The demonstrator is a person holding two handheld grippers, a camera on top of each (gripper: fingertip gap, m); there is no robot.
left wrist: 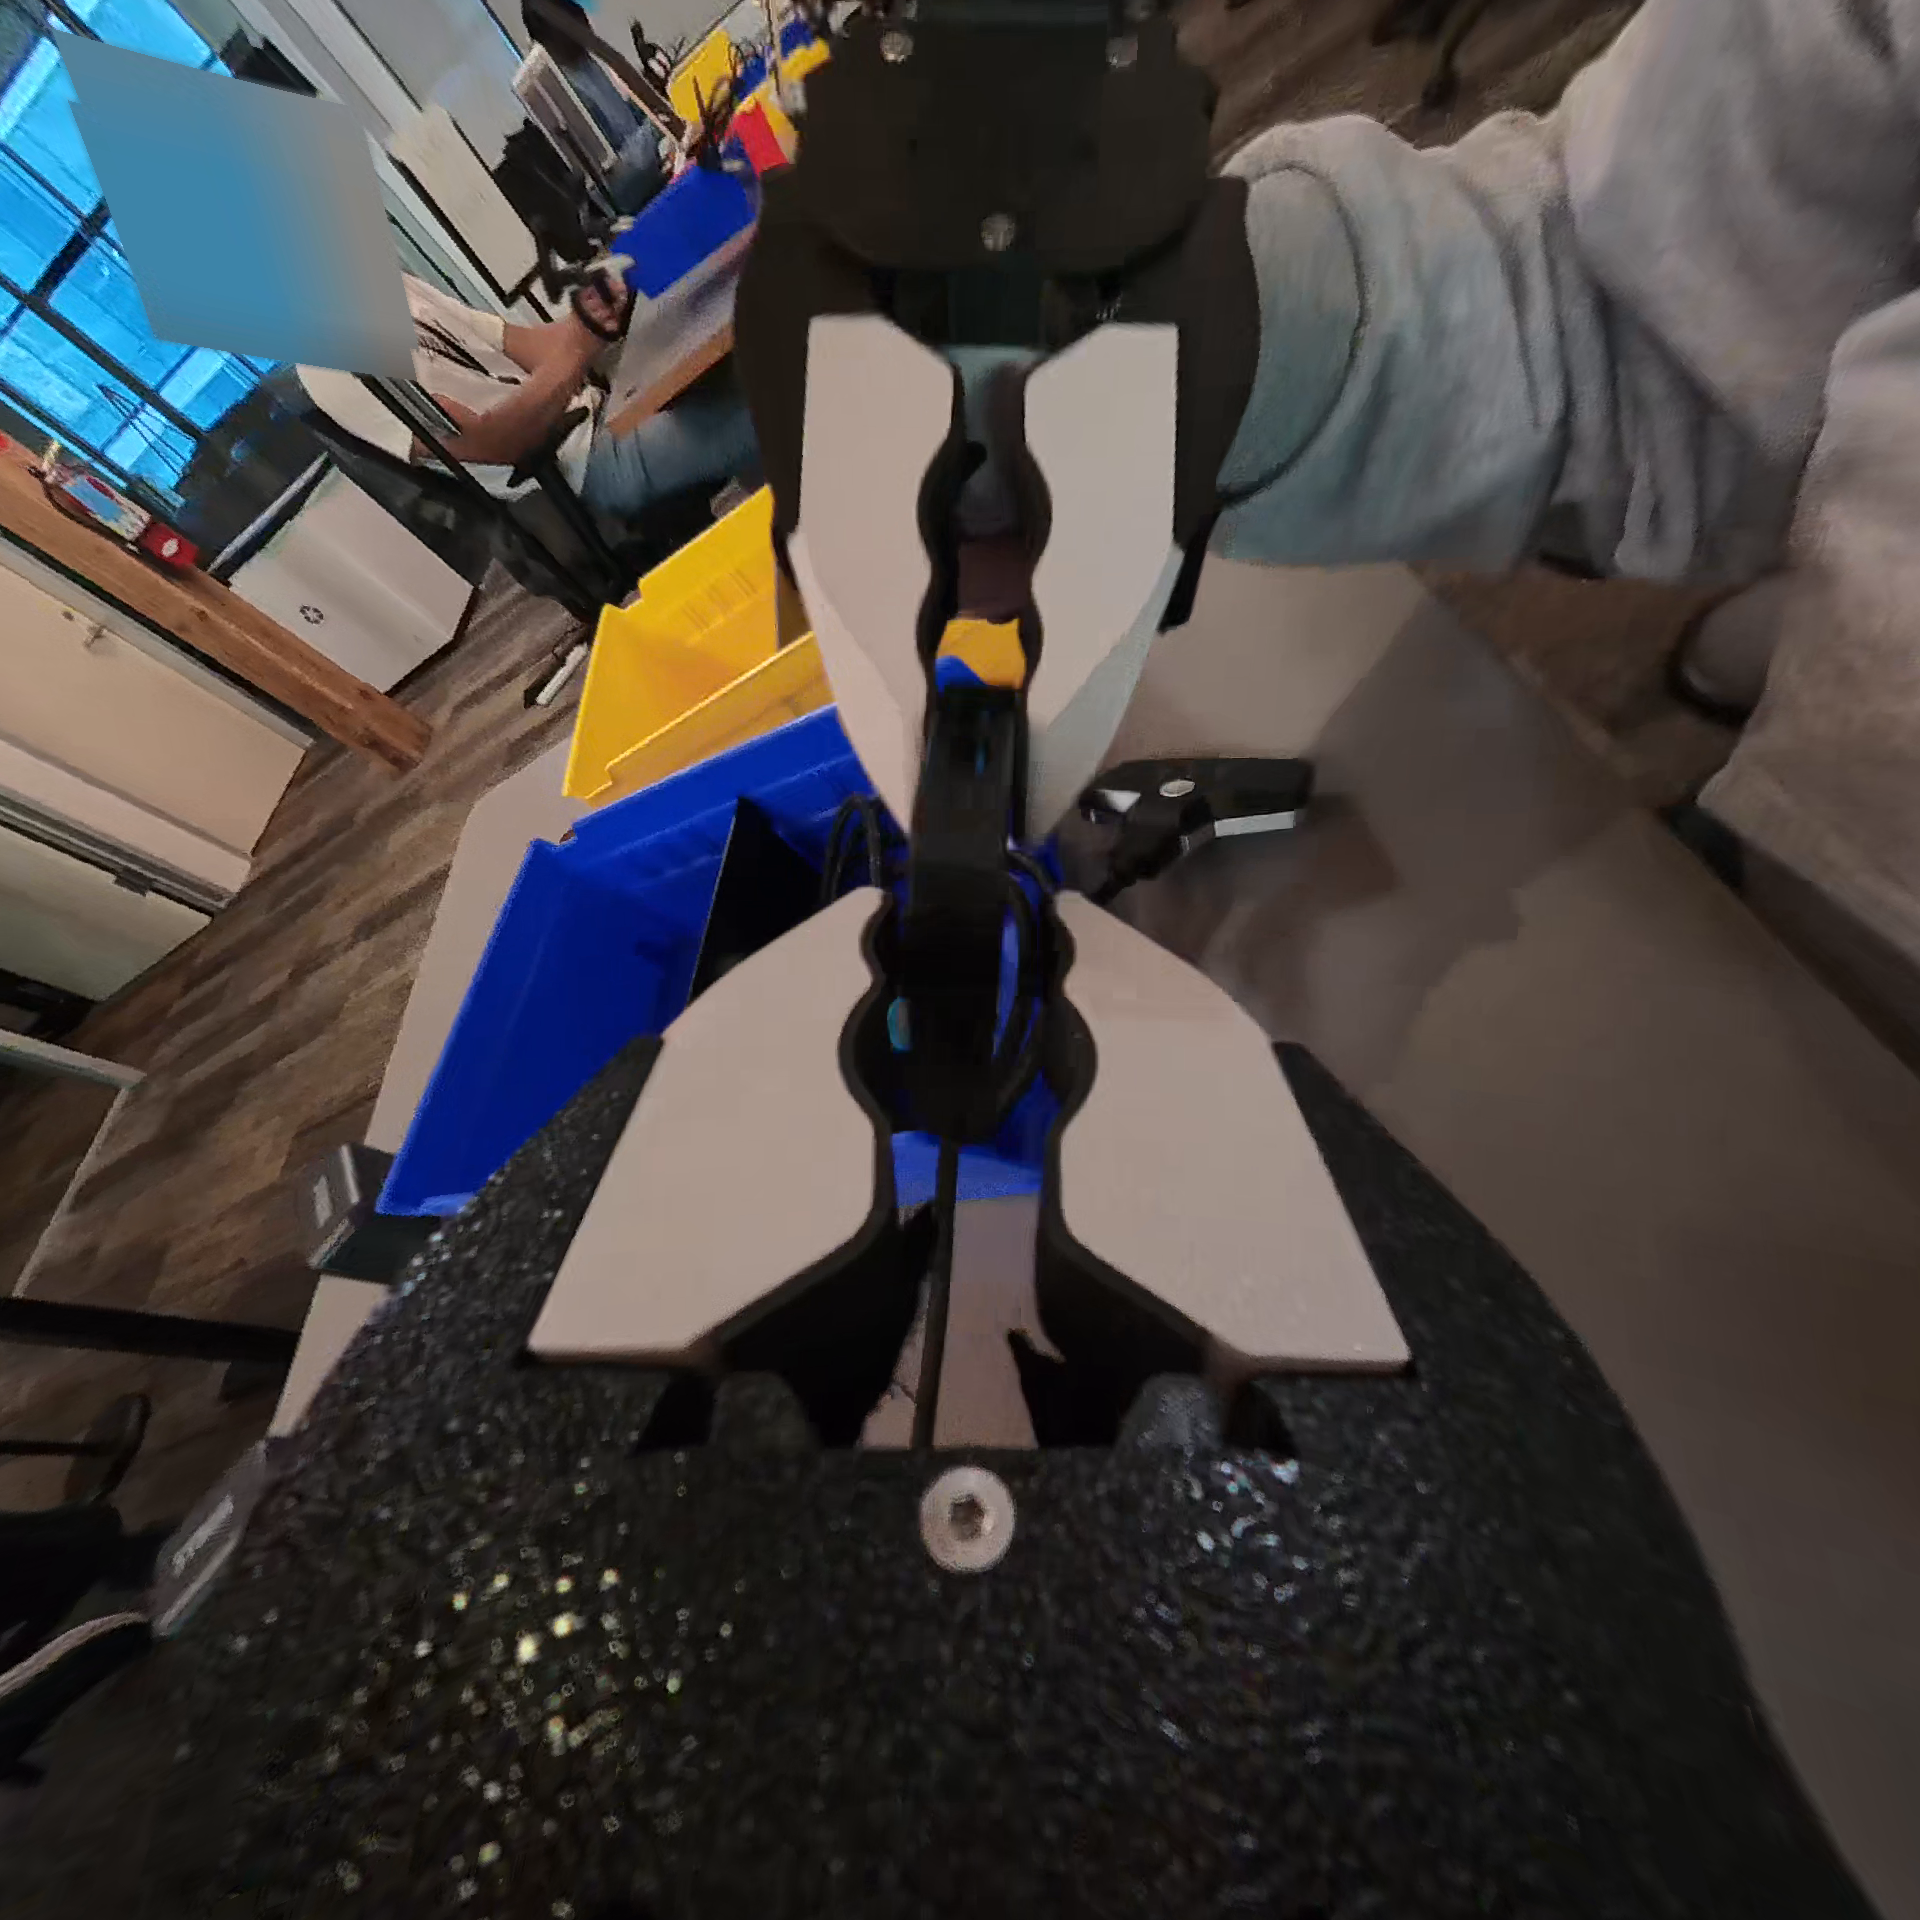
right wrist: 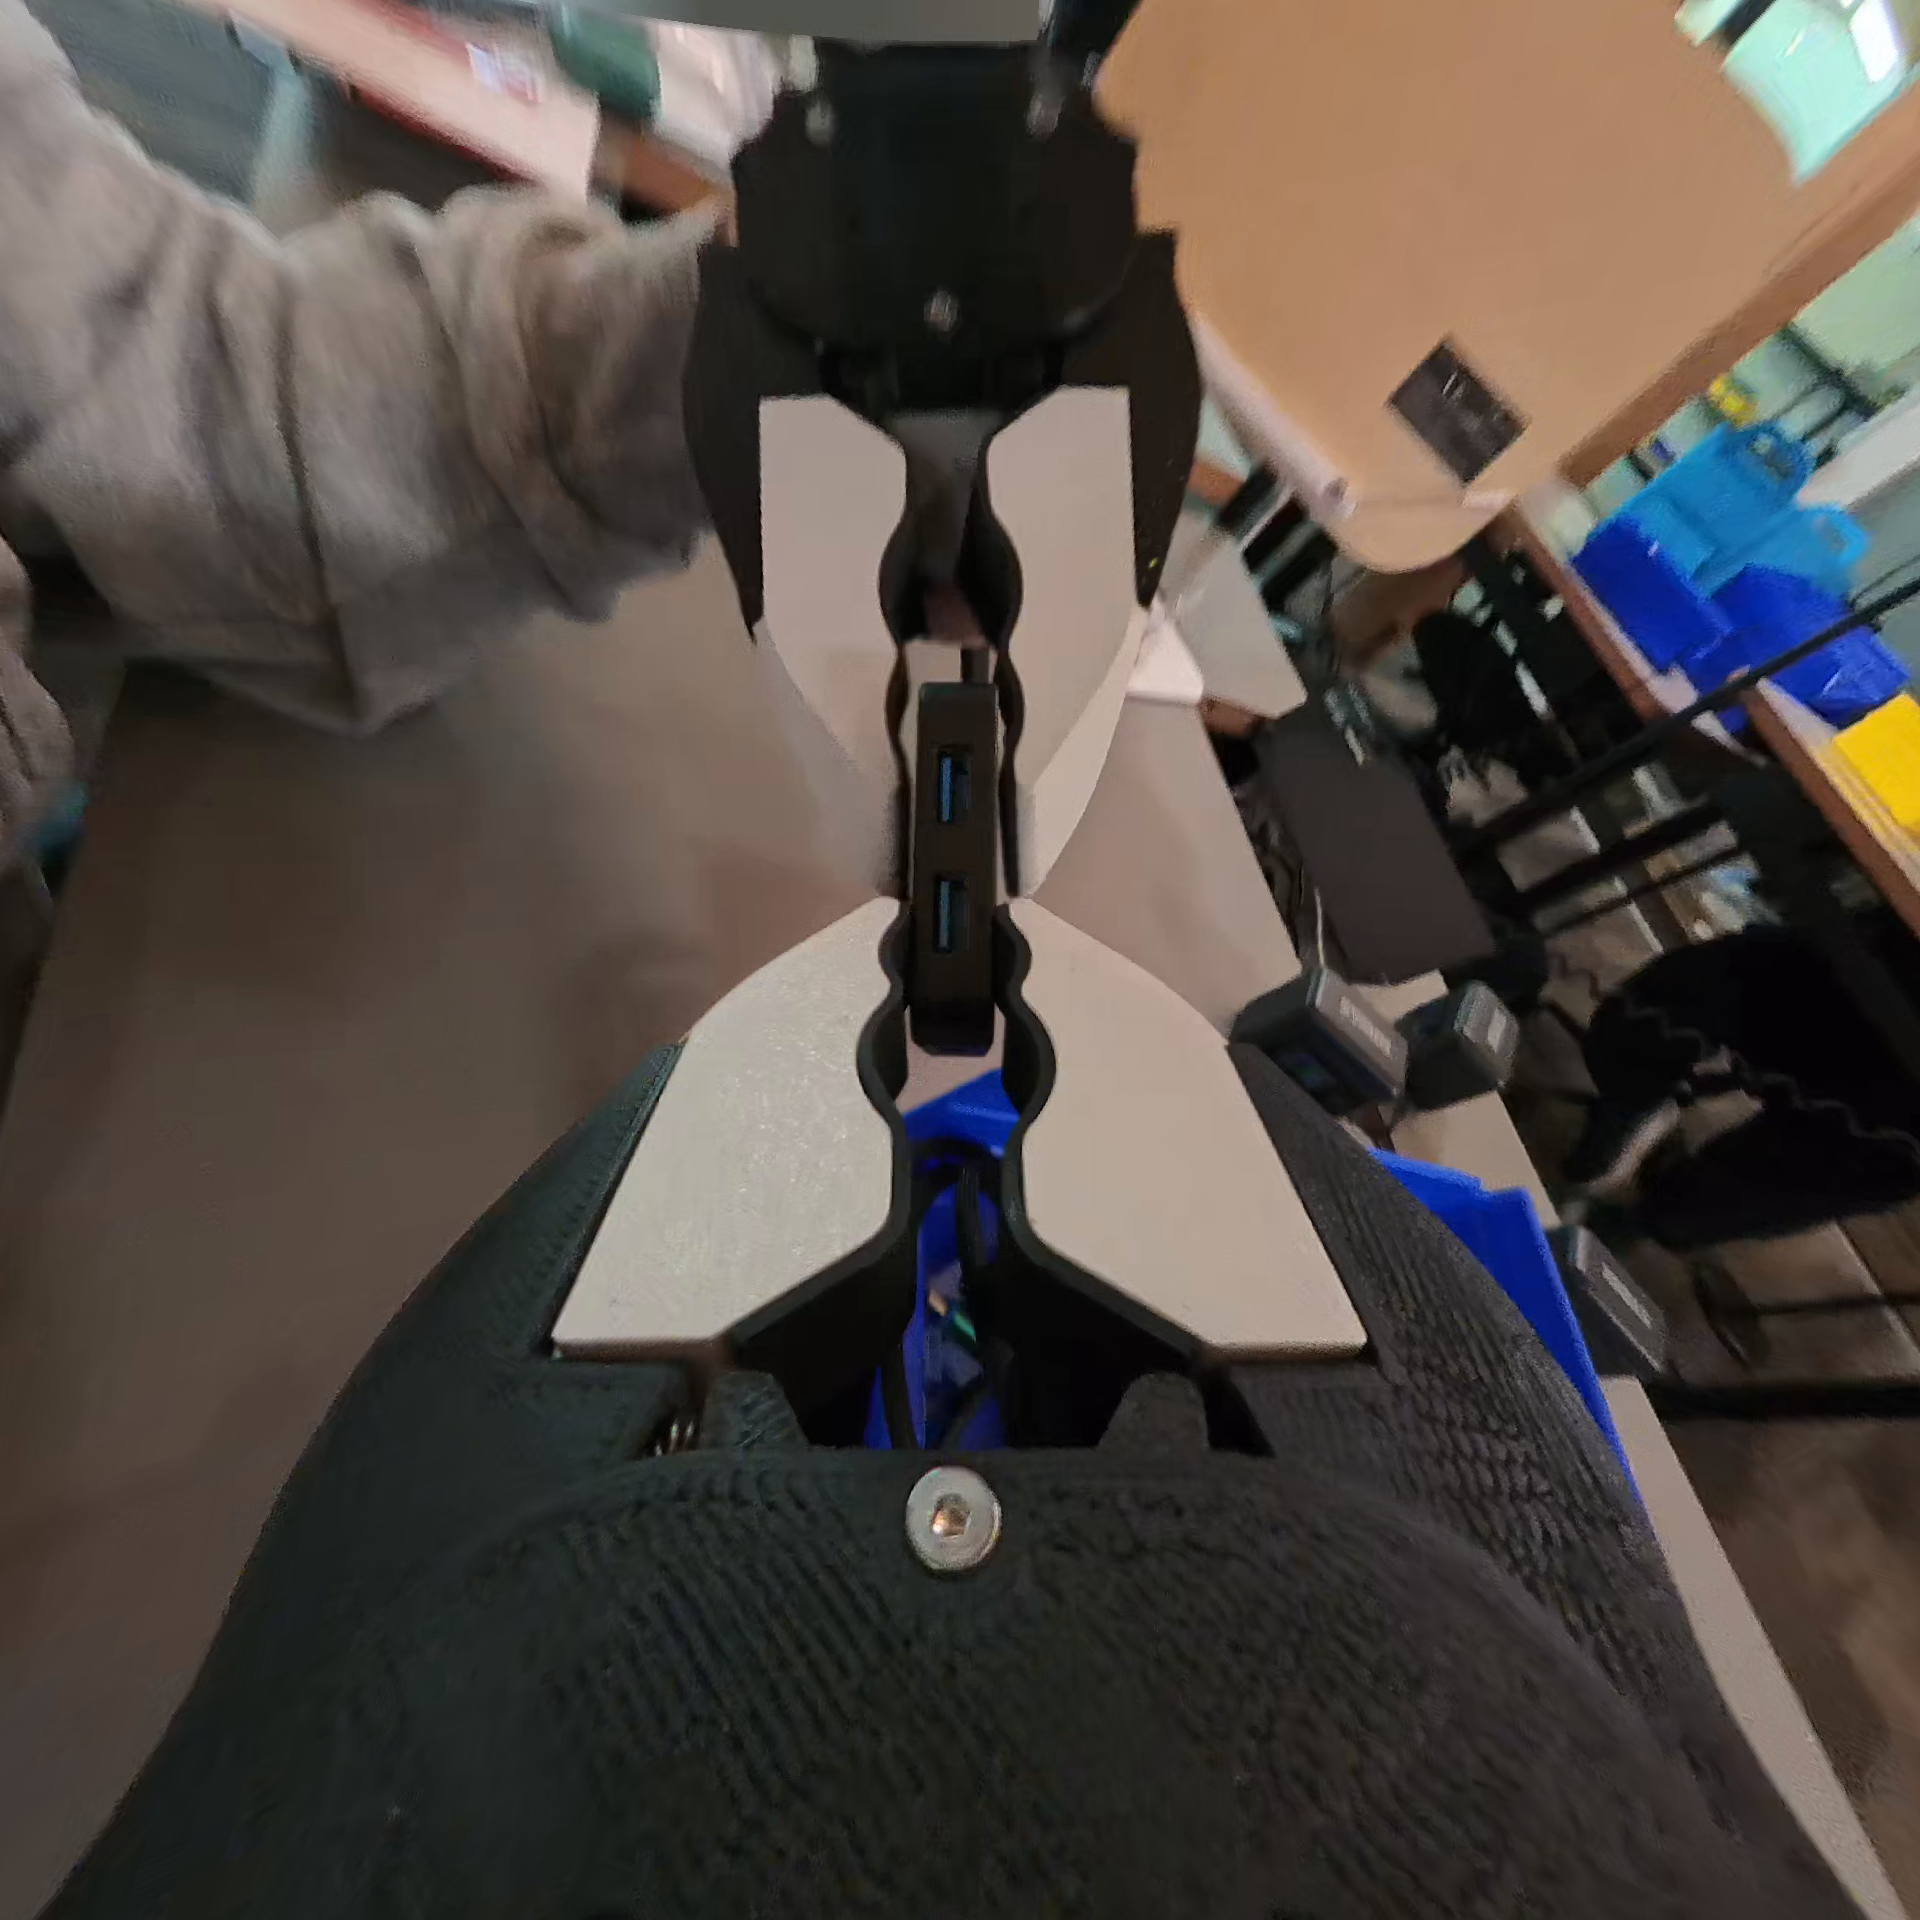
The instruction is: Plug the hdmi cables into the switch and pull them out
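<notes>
Both my grippers pinch one black USB hub [right wrist: 951, 862] end to end: my right gripper [right wrist: 951, 914] clamps its near end, my left gripper [left wrist: 961, 914] the far end at twelve o'clock. Pulling unevenly could twist it loose into the blue bin [left wrist: 582, 935] below, snagging its cable [left wrist: 940, 1247].

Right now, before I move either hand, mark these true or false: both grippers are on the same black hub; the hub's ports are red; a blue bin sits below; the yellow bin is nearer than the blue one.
1. Both grippers, left and right, clamp one black hub: true.
2. Its ports are red: false, they are blue.
3. A blue bin sits below the hub: true.
4. The yellow bin is nearer than the blue one: false, it lies beyond it.
</notes>
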